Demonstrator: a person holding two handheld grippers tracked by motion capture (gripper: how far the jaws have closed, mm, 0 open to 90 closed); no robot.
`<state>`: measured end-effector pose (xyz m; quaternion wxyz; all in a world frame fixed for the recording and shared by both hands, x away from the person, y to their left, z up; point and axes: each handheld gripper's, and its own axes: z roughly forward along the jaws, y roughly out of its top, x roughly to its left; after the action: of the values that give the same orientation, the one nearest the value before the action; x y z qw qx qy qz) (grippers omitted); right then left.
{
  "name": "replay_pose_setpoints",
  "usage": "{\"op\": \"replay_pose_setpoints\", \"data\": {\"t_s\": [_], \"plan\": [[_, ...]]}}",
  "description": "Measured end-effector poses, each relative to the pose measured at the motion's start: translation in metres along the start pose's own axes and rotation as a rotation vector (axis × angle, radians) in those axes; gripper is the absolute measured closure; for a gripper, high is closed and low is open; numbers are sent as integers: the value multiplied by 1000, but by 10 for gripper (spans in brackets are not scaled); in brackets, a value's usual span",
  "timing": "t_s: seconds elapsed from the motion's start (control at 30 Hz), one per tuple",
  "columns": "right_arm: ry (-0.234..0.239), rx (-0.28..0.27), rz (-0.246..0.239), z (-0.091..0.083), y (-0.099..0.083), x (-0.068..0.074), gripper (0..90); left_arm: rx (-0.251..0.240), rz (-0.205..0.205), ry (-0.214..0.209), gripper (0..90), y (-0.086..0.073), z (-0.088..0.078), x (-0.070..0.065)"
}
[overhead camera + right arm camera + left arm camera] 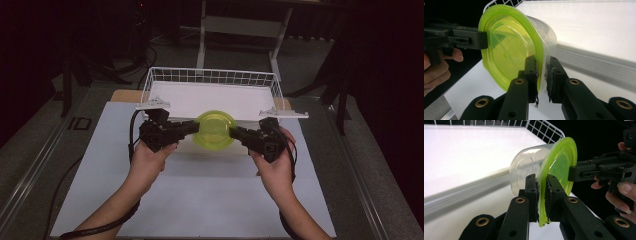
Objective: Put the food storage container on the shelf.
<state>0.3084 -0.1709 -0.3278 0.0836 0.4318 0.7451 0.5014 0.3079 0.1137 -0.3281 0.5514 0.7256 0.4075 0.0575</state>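
A clear plastic container with a lime-green lid (215, 130) hangs in the air on its side, lid toward the person, at the front wall of the white wire basket (212, 76). My left gripper (192, 126) is shut on the lid's left rim (541, 202), one jaw on each face. My right gripper (235, 131) is shut on the opposite rim (540, 75). The clear tub (526, 167) points toward the basket. In the left gripper view the other gripper (584, 171) clamps the lid's far edge.
The basket has a white floor (210, 97) and grey brackets at its front corners (155, 103). It stands on a white table sheet (200, 195). Cables trail from both grippers along the forearms. A desk frame (240, 25) and dark stands are behind the table.
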Motion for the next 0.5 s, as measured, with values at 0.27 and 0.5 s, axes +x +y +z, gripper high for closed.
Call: {"op": "replay_pose_setpoints", "data": {"t_s": [0.27,0.5], "plan": [[5,-10,22,4,12,-6,801,1,-6,5,821,11,3,4],[-10,-3,37,9,25,-11,801,12,-29,7,821,27,10,13]]}}
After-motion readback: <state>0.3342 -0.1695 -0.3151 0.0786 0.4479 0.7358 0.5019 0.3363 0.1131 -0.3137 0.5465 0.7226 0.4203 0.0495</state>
